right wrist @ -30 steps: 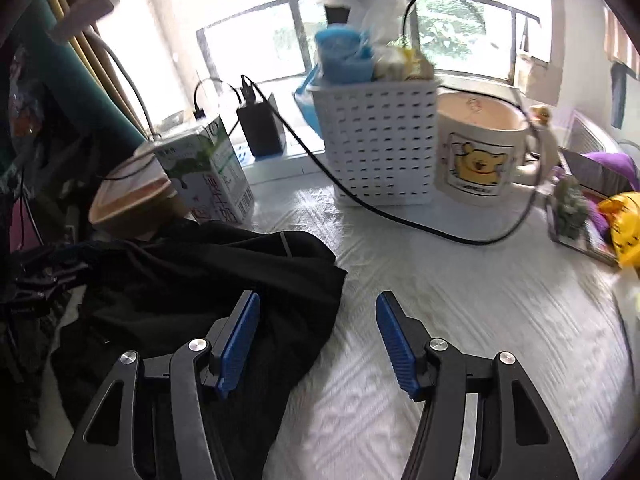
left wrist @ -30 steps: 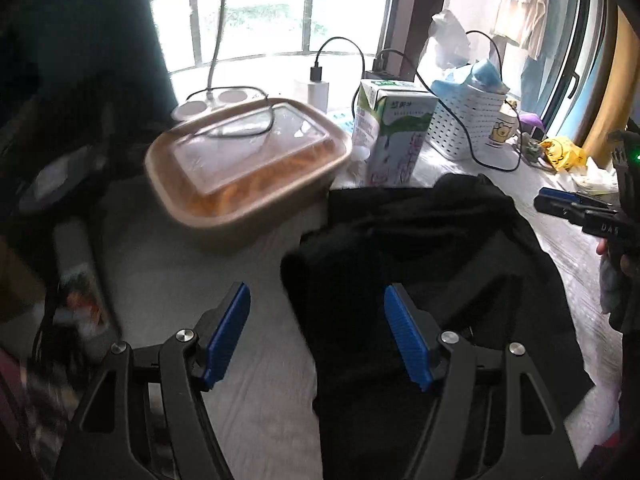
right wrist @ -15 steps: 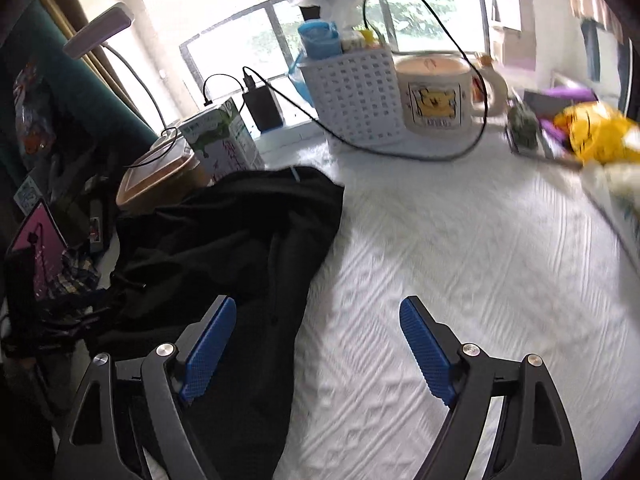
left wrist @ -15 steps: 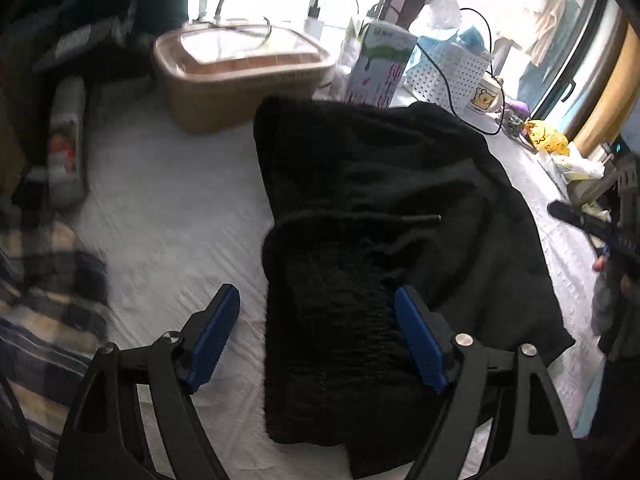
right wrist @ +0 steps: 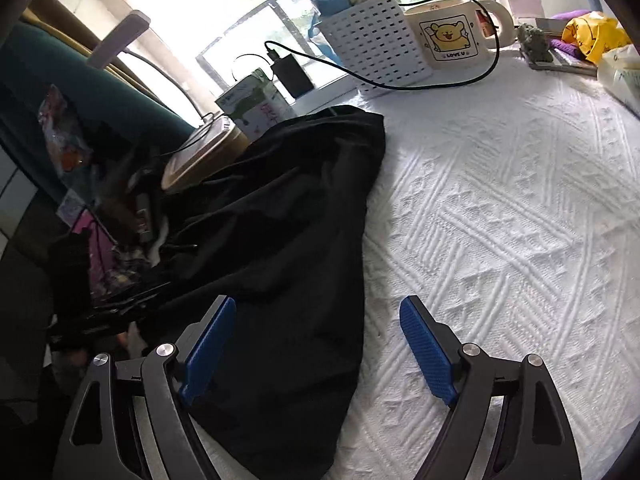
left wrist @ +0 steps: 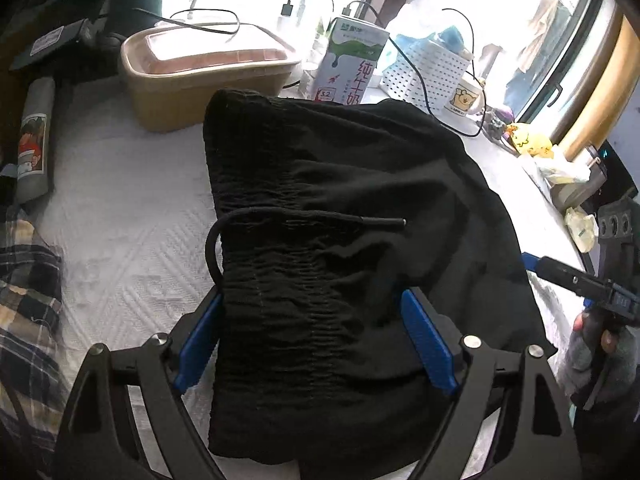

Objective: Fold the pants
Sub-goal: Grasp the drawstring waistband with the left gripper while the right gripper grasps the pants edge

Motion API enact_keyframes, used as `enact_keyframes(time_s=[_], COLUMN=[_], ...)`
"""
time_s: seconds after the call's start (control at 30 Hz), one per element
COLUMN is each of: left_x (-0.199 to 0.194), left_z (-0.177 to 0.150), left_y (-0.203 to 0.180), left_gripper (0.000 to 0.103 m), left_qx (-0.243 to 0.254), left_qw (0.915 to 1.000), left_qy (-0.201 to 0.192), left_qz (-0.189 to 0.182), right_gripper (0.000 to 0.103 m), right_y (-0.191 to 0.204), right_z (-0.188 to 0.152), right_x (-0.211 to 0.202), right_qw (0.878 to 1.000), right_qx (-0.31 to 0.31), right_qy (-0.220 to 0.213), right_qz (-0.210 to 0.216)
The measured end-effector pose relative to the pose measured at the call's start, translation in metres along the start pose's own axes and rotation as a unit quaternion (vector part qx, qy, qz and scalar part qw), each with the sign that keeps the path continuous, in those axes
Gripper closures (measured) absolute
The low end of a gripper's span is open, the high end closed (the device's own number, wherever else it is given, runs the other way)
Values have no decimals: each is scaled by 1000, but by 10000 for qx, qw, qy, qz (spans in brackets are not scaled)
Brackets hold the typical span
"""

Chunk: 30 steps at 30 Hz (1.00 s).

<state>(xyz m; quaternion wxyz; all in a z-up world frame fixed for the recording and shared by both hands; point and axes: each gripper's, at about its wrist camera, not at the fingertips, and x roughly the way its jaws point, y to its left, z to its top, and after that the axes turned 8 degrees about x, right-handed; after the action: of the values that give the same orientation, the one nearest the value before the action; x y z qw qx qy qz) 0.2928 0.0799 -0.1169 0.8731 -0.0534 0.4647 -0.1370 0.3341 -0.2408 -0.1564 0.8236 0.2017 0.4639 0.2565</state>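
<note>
Left gripper [left wrist: 316, 340] spread wide, blue pads either side of the black pants' [left wrist: 340, 248] gathered waistband. Right gripper [right wrist: 316, 354] also spread, straddling the pants' edge on the white bedspread [right wrist: 500, 208]. Milk carton [left wrist: 352, 66] just behind.

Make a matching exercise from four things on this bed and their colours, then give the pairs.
Things:
1. pants
2. milk carton
3. perforated basket
4. bear mug

Colours:
A. cream with a yellow bear
B. black
C. plain white
D. white and green with pink characters

Pairs: 1-B, 2-D, 3-C, 4-A
</note>
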Motion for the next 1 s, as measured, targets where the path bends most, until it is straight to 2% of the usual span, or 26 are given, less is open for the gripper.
enact_keyframes(time_s=[0.13, 0.17, 0.2, 0.23, 0.27, 0.3, 0.37, 0.43, 0.53, 0.63, 0.67, 0.73, 0.83, 0.87, 0.9, 0.93, 1.0], left_x=[5, 6, 6, 6, 6, 7, 9, 10, 12, 15, 15, 13, 11, 11, 10, 9, 5], left_z=[4, 4, 5, 5, 5, 4, 2, 2, 0, -3, -4, -4, -3, -3, -3, -4, -5], left_y=[-6, -8, -11, -14, -18, -21, -25, -25, -28, -40, -41, -37, -30, -29, -29, -28, -26], left_gripper=[18, 24, 38, 46, 49, 49, 50, 49, 38, 37, 39, 50, 57, 60, 62, 63, 64], left_qx=[13, 50, 61, 58, 108, 203, 416, 449, 599, 749, 748, 635, 474, 456, 433, 384, 272], left_qw=[9999, 9999, 9999, 10000, 9999, 9997, 9990, 9989, 9981, 9963, 9960, 9964, 9976, 9976, 9977, 9979, 9982], left_qy=[24, 33, 28, 62, 88, 106, 87, 62, -25, -81, -98, -165, -201, -209, -218, -230, -291], left_qz=[157, 137, 111, 6, -70, -10, 145, 136, 131, 417, 480, 536, 459, 477, 481, 461, 451], right_gripper=[18, 18, 20, 25, 32, 35, 36, 39, 42, 42, 42, 42, 42, 54, 77, 84, 92], right_y=[4, 7, 10, 12, 16, 22, 27, 25, 18, 21, 22, 22, 18, 18, 18, 16, 19], right_z=[3, 4, 5, 5, 4, 3, 2, 2, 5, 6, 6, 8, 14, 16, 17, 18, 17], right_x=[5, 9, 13, 18, 23, 28, 30, 30, 30, 33, 34, 35, 39, 41, 45, 48, 48], right_qw=[10000, 9999, 9998, 9996, 9995, 9995, 9993, 9994, 9994, 9995, 9995, 9995, 9991, 9992, 9994, 9996, 9996], right_qx=[-40, -51, -66, -58, -107, -203, -322, -270, -64, -106, -142, -108, 49, 57, 84, 125, 42], right_qy=[-53, -35, -58, 11, 46, 69, 61, 60, 18, -83, -88, -96, -83, -52, 32, 72, 113], right_qz=[72, 143, 191, 262, 289, 253, 183, 202, 339, 278, 257, 280, 413, 398, 328, 237, 257])
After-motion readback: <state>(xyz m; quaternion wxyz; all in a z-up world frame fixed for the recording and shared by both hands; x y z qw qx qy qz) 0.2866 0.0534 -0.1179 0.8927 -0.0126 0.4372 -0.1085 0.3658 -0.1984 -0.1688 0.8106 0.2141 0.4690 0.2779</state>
